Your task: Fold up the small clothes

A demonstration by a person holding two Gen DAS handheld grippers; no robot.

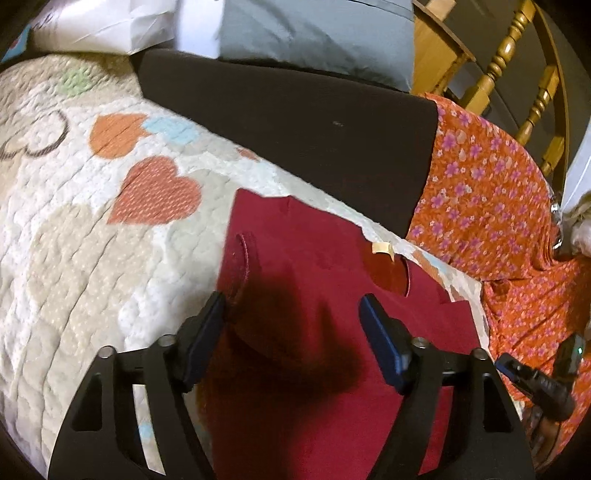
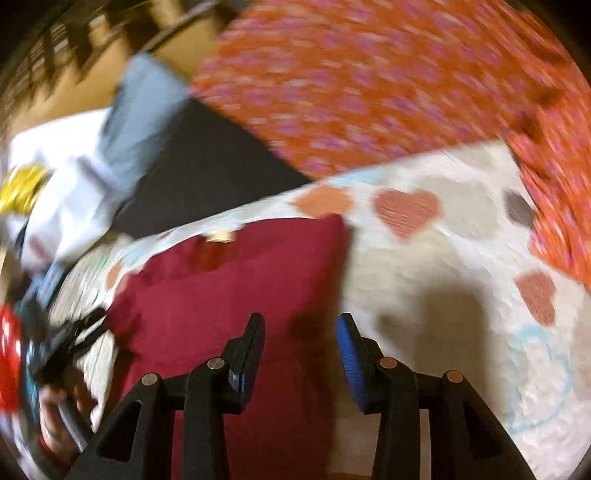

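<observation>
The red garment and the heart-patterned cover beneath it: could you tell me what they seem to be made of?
The red garment looks like soft matte knit, perhaps cotton: stitched hem, gentle folds. The heart-patterned cover seems quilted fabric: puffy stitched ridges, dotted printed hearts.

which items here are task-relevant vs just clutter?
Job:
- red shirt
- left gripper, open
- right gripper, open

Lying about:
- orange floral garment
- dark folded cloth
- grey-blue pillow
- heart-print quilt, the work surface
</observation>
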